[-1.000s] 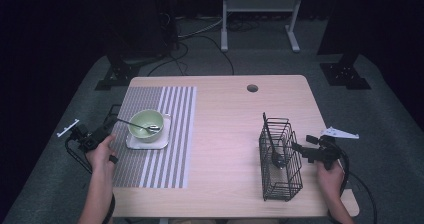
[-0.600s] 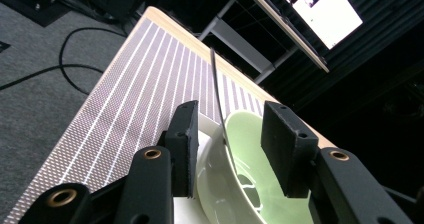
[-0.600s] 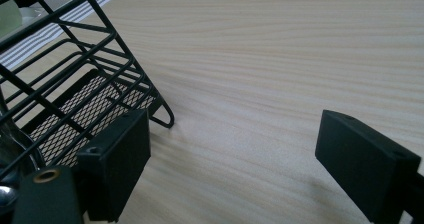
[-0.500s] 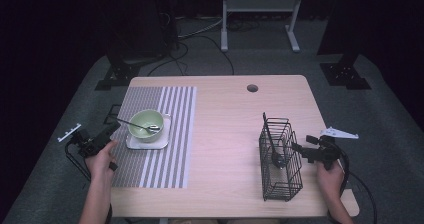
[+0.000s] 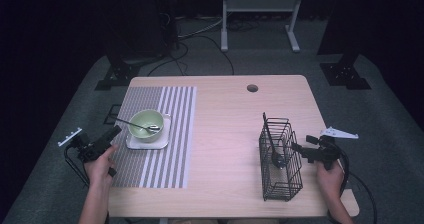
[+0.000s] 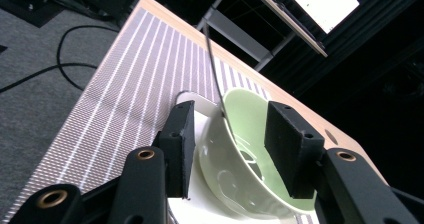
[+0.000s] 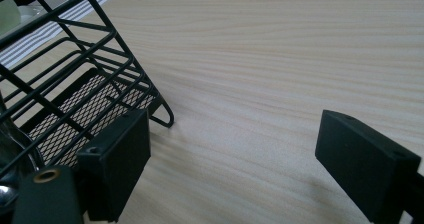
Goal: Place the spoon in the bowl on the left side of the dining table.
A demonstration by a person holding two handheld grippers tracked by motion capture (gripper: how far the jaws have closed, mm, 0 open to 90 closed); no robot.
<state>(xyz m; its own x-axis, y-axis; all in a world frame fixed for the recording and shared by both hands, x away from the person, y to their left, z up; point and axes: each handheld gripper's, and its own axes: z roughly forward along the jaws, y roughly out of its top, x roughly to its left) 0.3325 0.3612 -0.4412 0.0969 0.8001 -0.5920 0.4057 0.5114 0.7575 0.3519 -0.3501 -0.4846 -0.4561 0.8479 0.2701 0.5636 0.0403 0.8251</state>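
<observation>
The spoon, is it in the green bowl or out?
In. The spoon lies with its head inside the green bowl, handle sticking out over the rim.

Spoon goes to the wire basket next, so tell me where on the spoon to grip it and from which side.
Grip the spoon by its handle, on the free stretch that sticks out past the green bowl's rim on the left. Its head lies down inside the bowl, walled in. The thin handle slants up over the rim with nothing around it, so bring the left gripper in from the left, jaws either side of it.
</observation>
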